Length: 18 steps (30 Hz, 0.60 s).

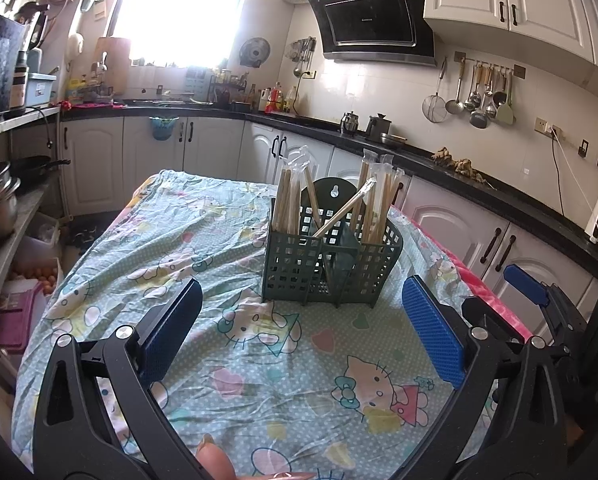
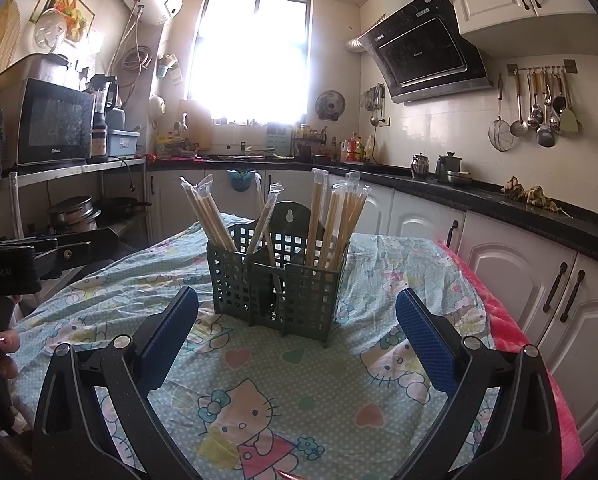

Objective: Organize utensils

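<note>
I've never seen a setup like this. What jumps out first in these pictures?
A dark green plastic lattice caddy stands mid-table, its compartments holding wrapped wooden chopsticks, on a pale blue cartoon-cat tablecloth. In the foreground of each view, blue-padded fingers spread wide: the left hand-held gripper and the right hand-held gripper, both open and holding nothing. Behind, a glaring bright window washes out the kitchen.

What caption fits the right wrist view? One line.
Open right gripper faces green utensil caddy of wrapped chopsticks.

Matt green plastic caddy (image 2: pixel 277 284) — wrinkled printed cloth (image 2: pixel 259 380) — glossy-wrapped wooden chopsticks (image 2: pixel 335 220).
</note>
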Available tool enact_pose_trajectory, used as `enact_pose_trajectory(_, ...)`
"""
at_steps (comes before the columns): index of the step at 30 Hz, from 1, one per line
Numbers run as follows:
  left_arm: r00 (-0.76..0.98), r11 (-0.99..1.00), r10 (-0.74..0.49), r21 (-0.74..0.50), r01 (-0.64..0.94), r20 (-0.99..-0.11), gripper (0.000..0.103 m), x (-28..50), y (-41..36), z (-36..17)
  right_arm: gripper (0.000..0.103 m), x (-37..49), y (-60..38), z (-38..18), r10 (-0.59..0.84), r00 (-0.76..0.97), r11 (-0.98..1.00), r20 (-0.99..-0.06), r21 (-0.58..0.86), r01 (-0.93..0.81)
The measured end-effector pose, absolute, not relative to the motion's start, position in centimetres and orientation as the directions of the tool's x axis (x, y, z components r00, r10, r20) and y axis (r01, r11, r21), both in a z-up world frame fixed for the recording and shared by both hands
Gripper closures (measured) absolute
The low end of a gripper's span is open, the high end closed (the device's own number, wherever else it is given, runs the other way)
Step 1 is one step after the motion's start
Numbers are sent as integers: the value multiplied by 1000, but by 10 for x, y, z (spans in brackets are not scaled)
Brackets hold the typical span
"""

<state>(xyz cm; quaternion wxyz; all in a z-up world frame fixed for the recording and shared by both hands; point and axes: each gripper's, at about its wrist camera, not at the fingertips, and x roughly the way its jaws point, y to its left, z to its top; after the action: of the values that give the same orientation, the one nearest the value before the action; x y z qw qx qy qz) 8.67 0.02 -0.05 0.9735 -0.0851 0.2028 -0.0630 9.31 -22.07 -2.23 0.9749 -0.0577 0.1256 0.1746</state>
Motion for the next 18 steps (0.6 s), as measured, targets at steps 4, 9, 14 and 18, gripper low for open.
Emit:
enact_pose_trajectory(4, 910, 977, -157, -192, 88, -384, 11, 87, 0, -1, 7, 93, -221, -22, 326, 908, 933, -263, -68, -355)
enact_pose_trajectory(9, 909, 977, -159, -194, 89, -386, 11, 87, 0, -1, 7, 93, -221, -21, 322, 910, 934, -262, -69, -351)
enact_pose_trajectory(14, 908, 977, -159, -194, 88, -387, 11, 87, -1, -1, 7, 93, -221, -21, 323, 909, 934, -262, -70, -352)
enact_pose_trajectory(18, 907, 976, -162, -200, 88, -389, 11, 87, 0, -1, 7, 93, -221, -21, 323, 909, 933, -262, -69, -352)
